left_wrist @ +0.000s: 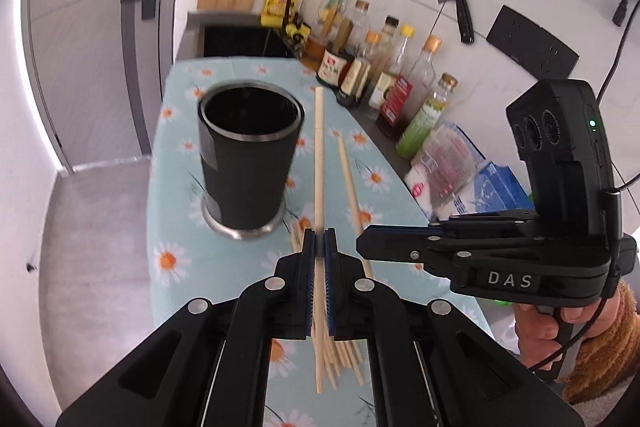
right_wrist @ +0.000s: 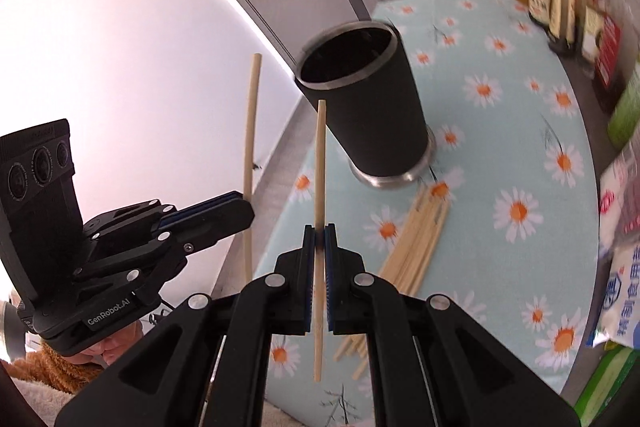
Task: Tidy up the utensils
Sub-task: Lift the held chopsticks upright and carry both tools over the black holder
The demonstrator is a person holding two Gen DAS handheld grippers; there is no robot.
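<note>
A: Left wrist view: left gripper pinches one chopstick?
B: Yes. The right gripper pinches another chopstick. The black holder stands mid-tabletop; the loose chopsticks lie toward its near edge.

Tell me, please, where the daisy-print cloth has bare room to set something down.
Bare cloth lies between the black cup and the bottle row, and in front of the cup toward the near left edge. It is crowded around the chopstick pile and along the packets at the right edge.
</note>
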